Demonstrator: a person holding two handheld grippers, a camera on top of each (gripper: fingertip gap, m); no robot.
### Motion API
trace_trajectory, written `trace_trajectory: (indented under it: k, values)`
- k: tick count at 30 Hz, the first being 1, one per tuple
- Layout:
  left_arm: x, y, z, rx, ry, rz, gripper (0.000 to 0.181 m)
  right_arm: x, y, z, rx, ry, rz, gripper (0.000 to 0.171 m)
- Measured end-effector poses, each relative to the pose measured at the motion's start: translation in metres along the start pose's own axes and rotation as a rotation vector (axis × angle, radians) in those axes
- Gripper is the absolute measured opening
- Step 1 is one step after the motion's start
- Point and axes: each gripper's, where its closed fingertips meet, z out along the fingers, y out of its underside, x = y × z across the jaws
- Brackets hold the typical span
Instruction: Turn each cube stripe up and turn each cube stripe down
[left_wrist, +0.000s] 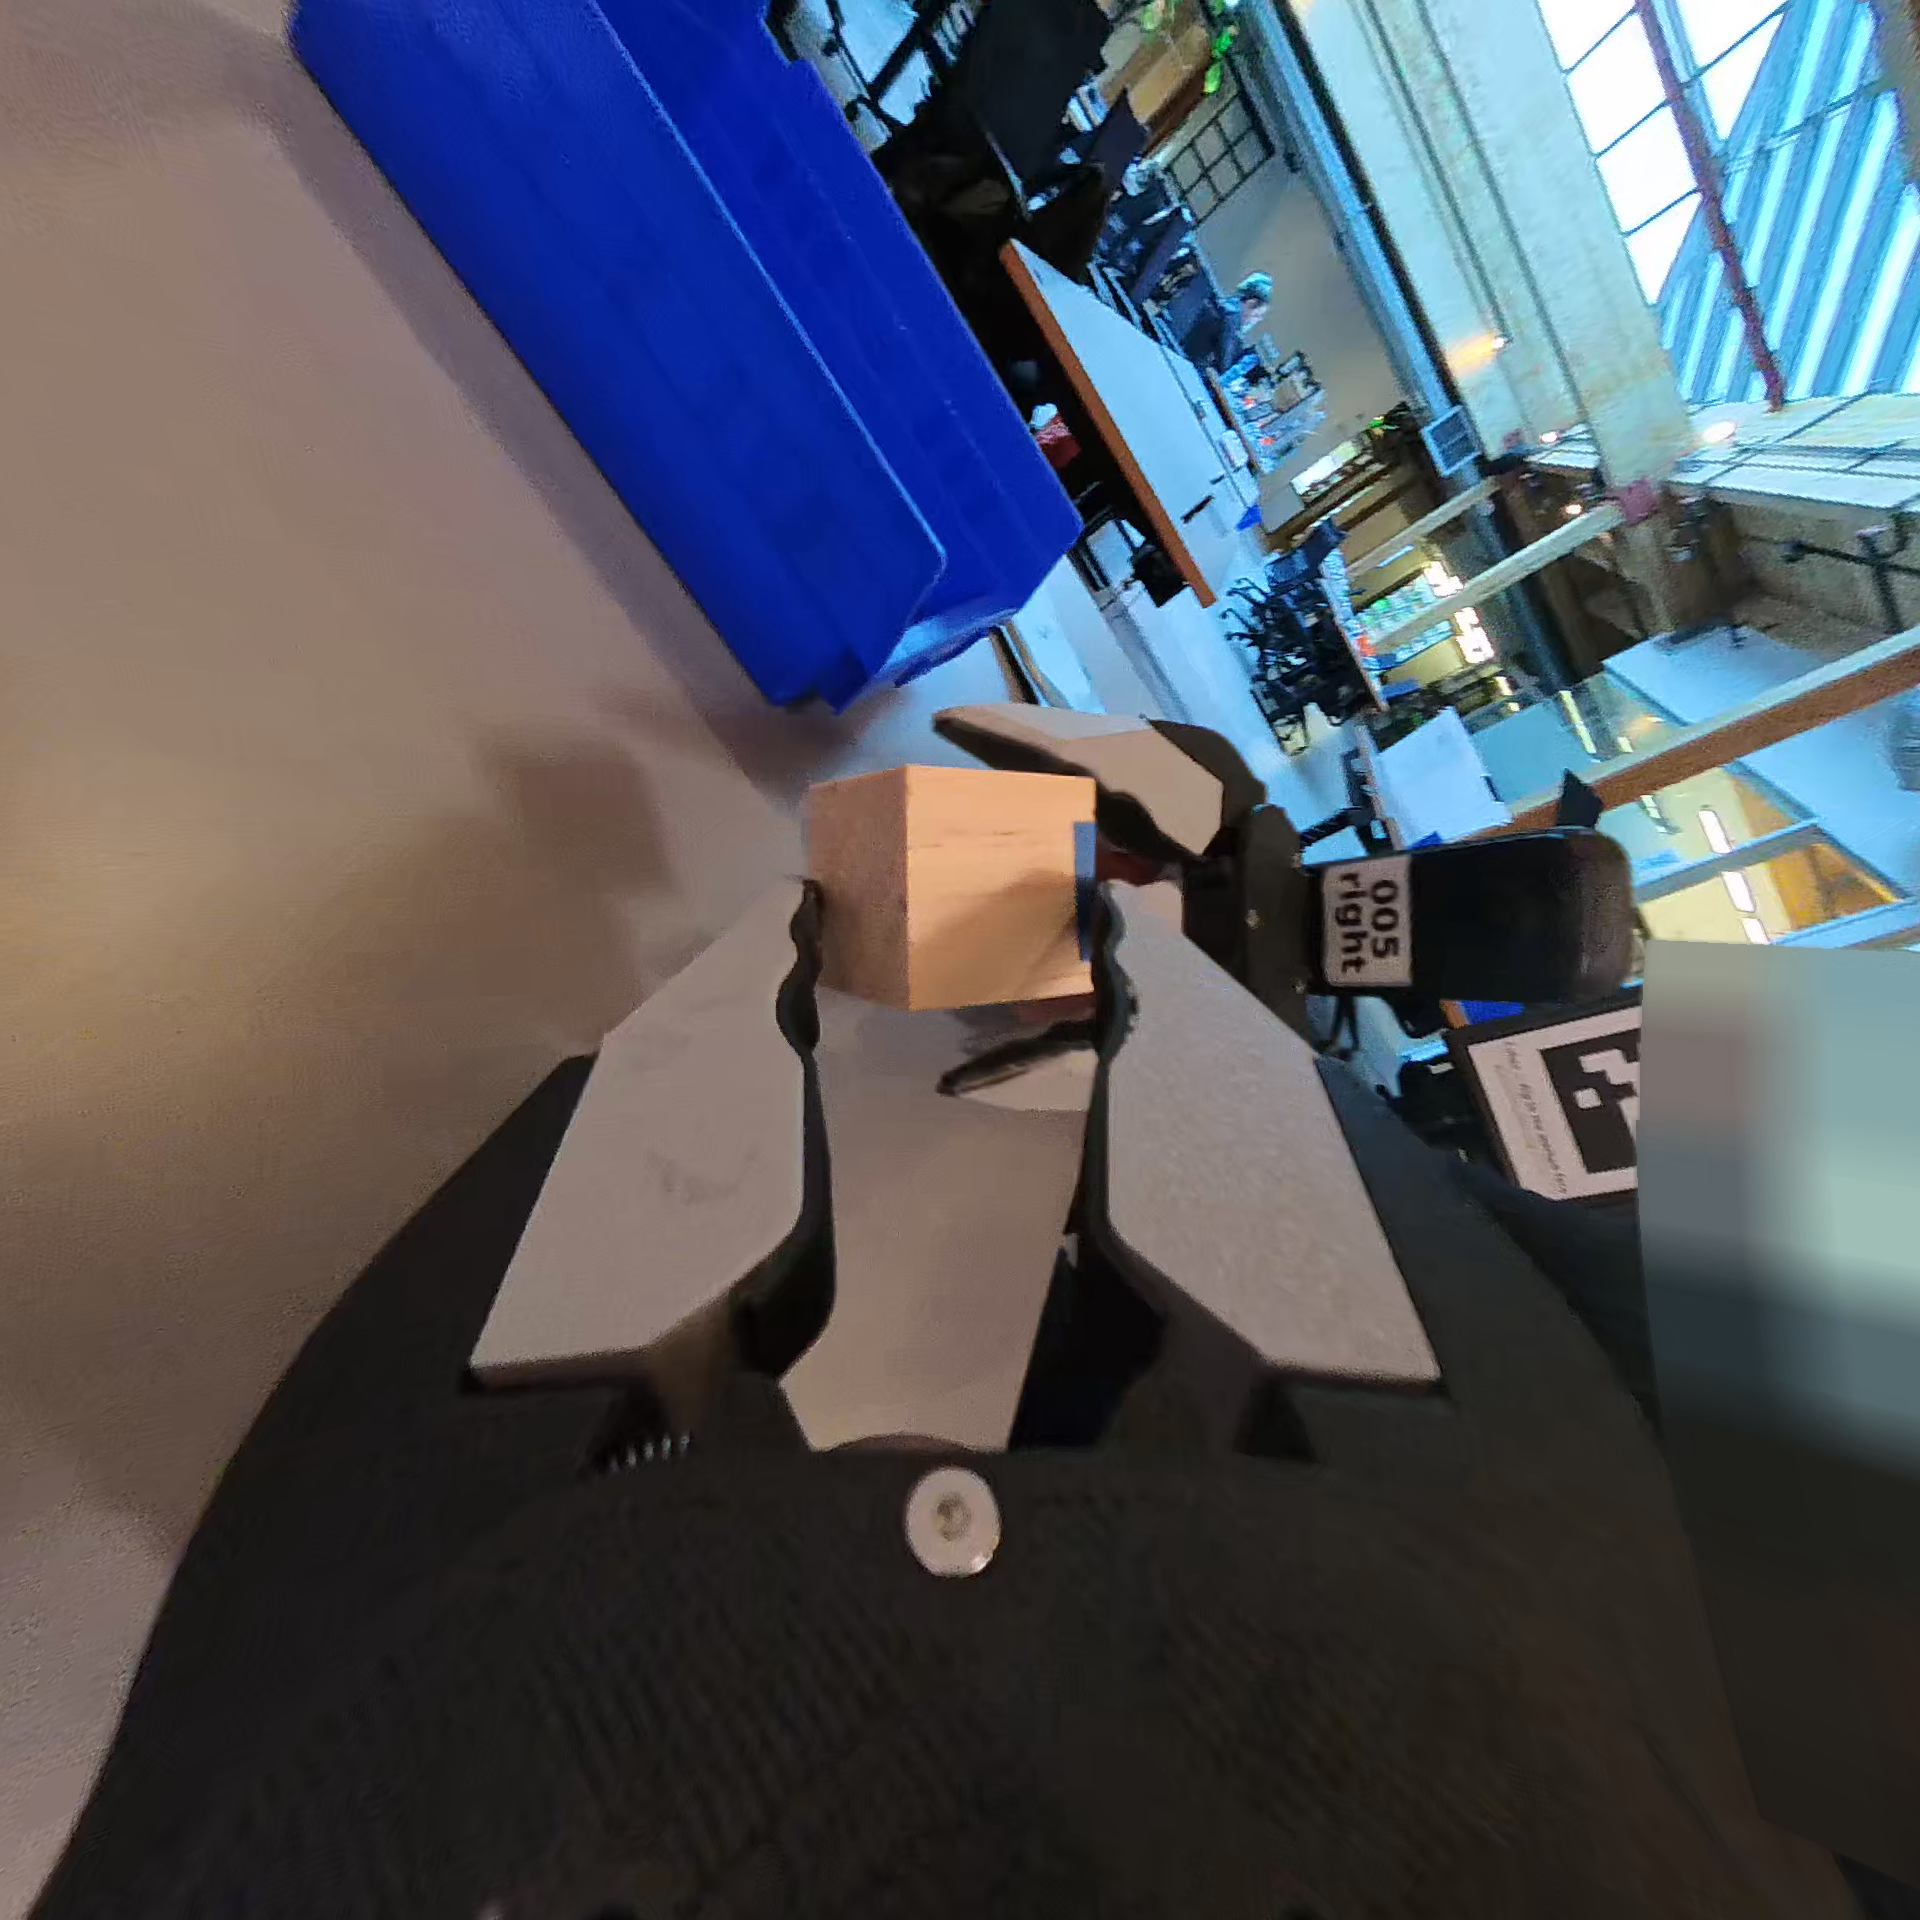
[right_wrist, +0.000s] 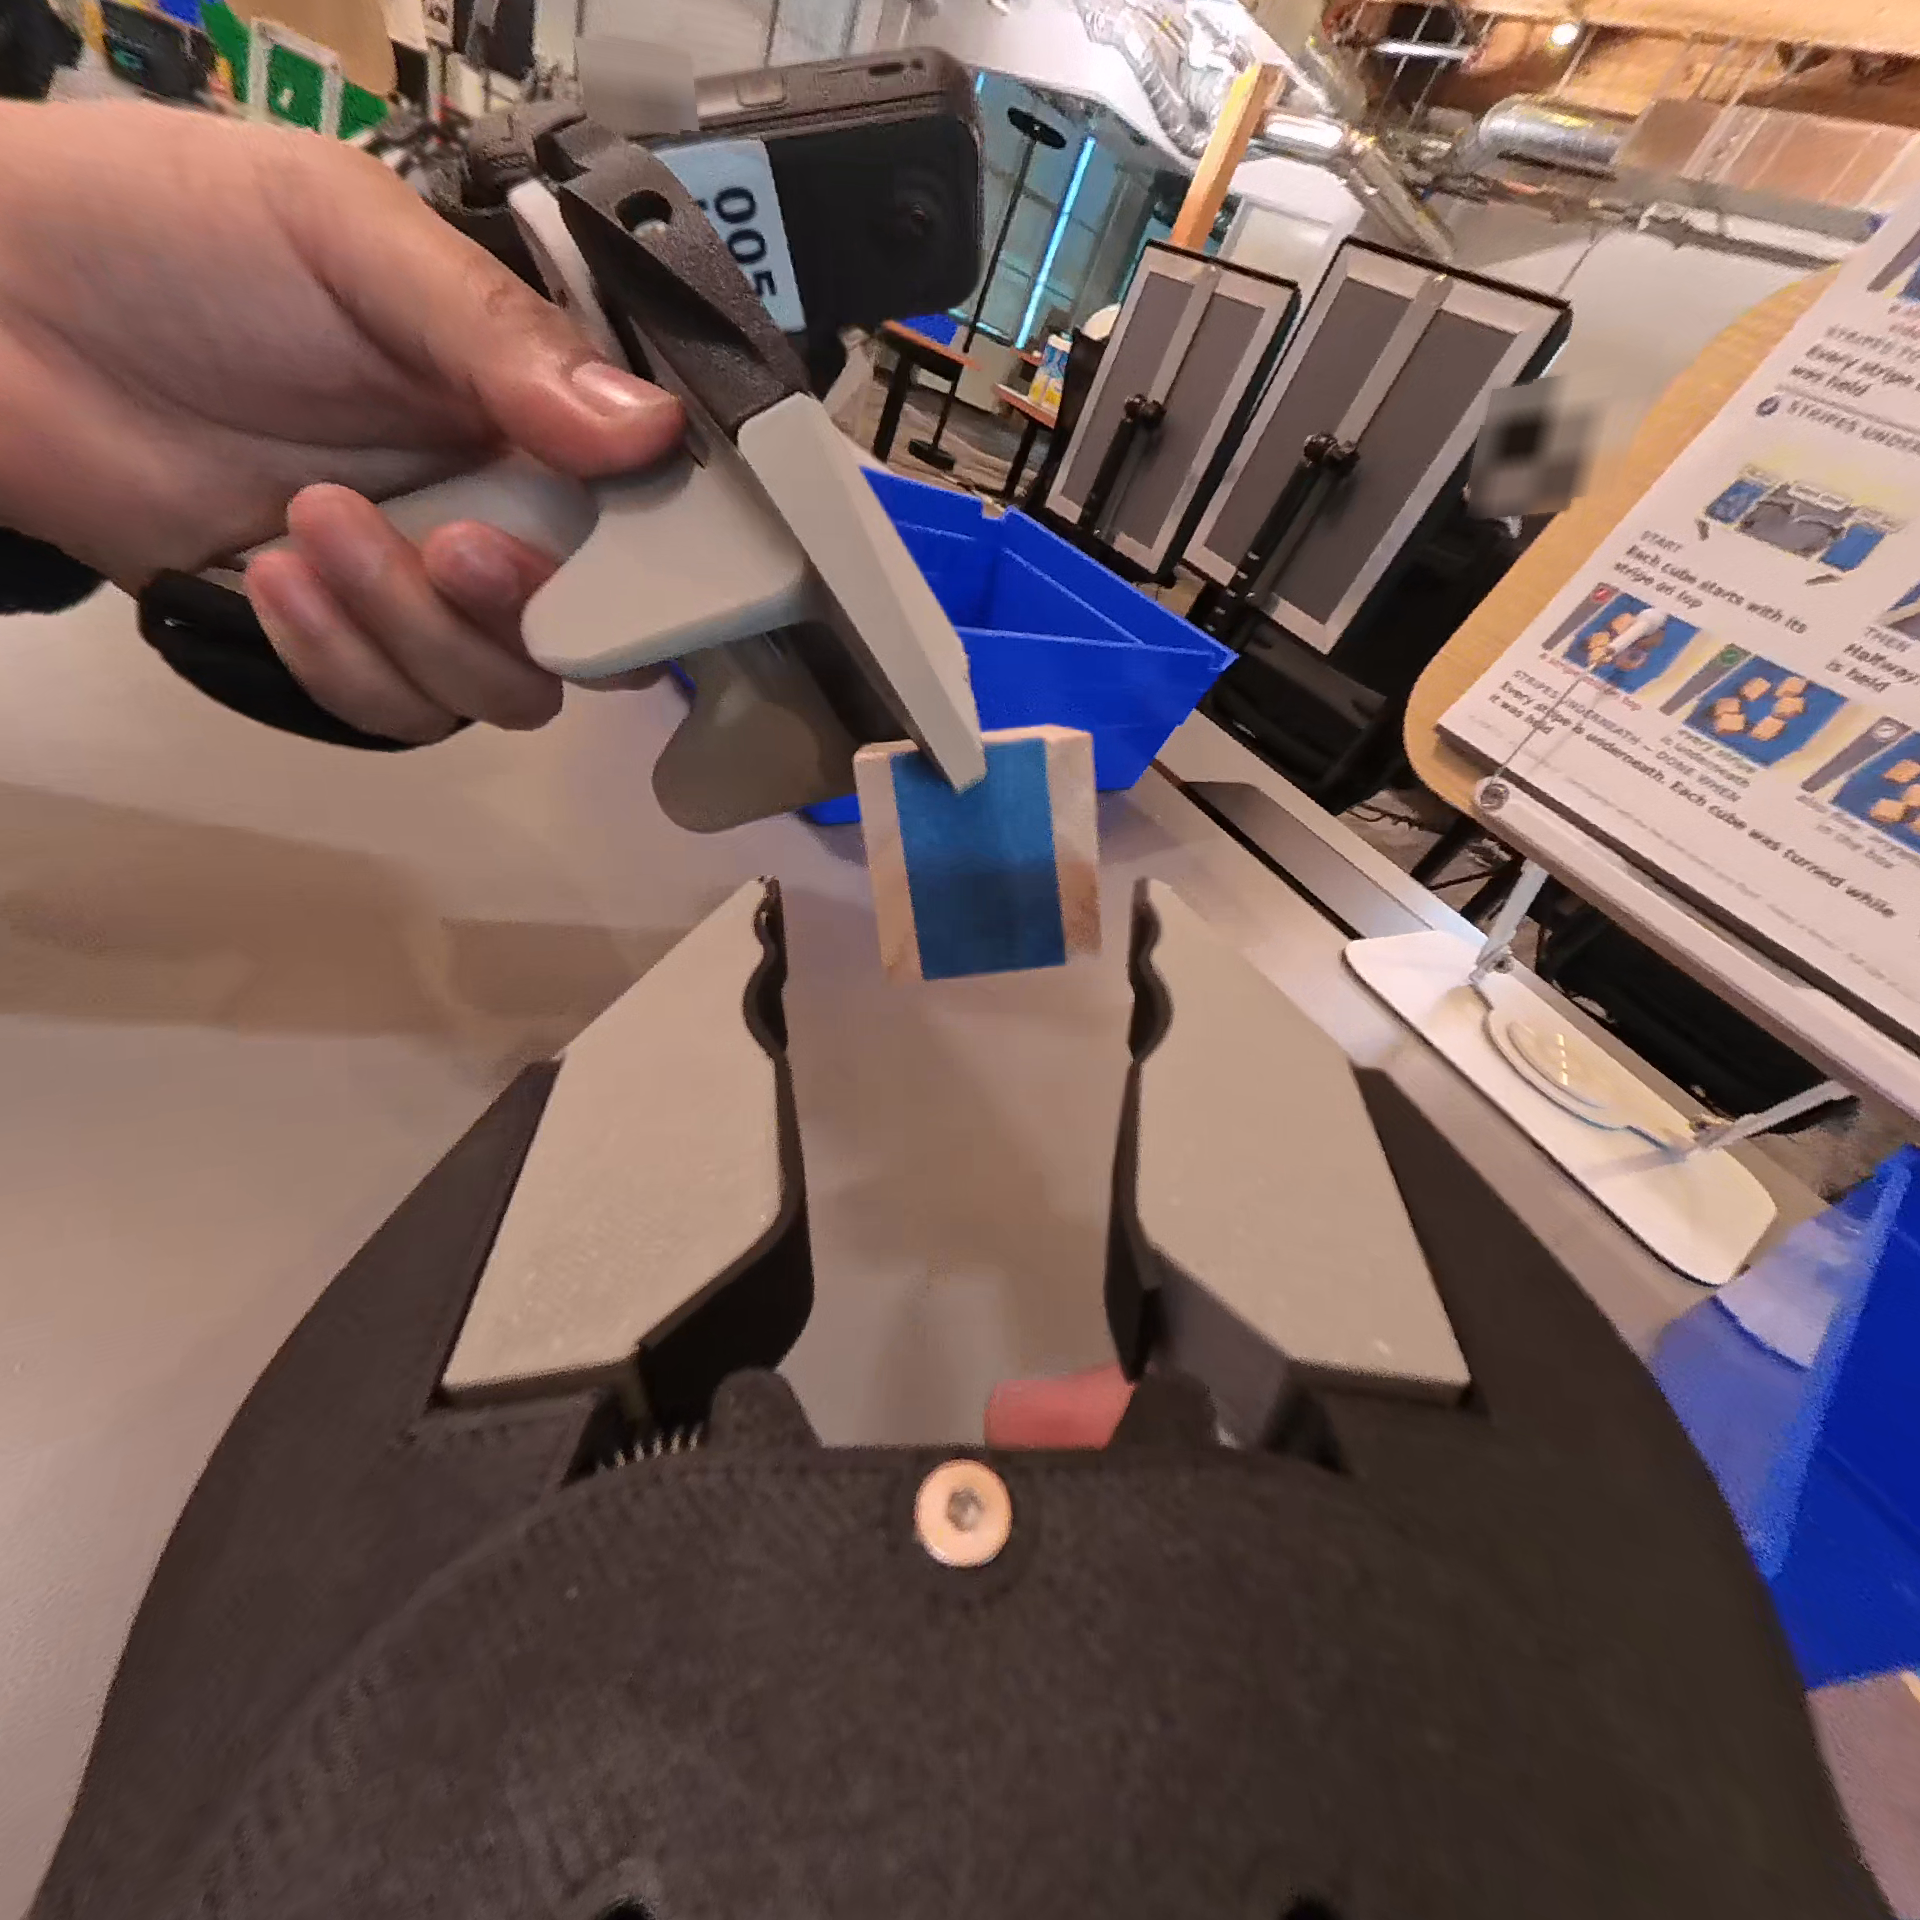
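Note:
A wooden cube (left_wrist: 951, 883) with a blue stripe is held in the air above the grey table (left_wrist: 260, 727). My left gripper (left_wrist: 951, 925) is shut on it across two opposite faces. In the right wrist view the cube (right_wrist: 982, 852) shows its striped face towards the camera, and the left gripper's finger (right_wrist: 862, 582) reaches it from the upper left, held by a hand (right_wrist: 260, 343). My right gripper (right_wrist: 956, 904) is open, its fingertips just short of the cube on either side. In the left wrist view its fingers (left_wrist: 1039, 732) straddle the cube without gripping it.
A blue bin (right_wrist: 1060, 644) stands on the table behind the cube and fills the top of the left wrist view (left_wrist: 675, 343). An instruction board (right_wrist: 1714, 623) on a white base (right_wrist: 1558, 1101) stands at the right. Another blue bin (right_wrist: 1829, 1403) is at the right edge.

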Motion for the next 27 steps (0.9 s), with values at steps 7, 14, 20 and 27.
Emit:
trace_trajectory:
  k: [7,14,20,27]
  values:
    - [-0.003,0.004,0.014,-0.006,0.001,-0.01,0.05,0.009,0.006,-0.003,-0.032,0.003,0.036,0.041]
    - [0.0,-0.007,0.017,0.042,0.09,0.03,0.065,0.027,0.011,-0.008,-0.077,0.066,0.035,0.04]
    - [0.001,-0.03,0.034,0.215,0.09,0.248,0.069,0.12,-0.016,-0.076,0.061,0.454,0.029,0.039]
    - [-0.025,0.021,0.095,-0.012,-0.111,0.526,0.068,0.233,0.076,-0.148,-0.468,0.455,0.312,0.04]
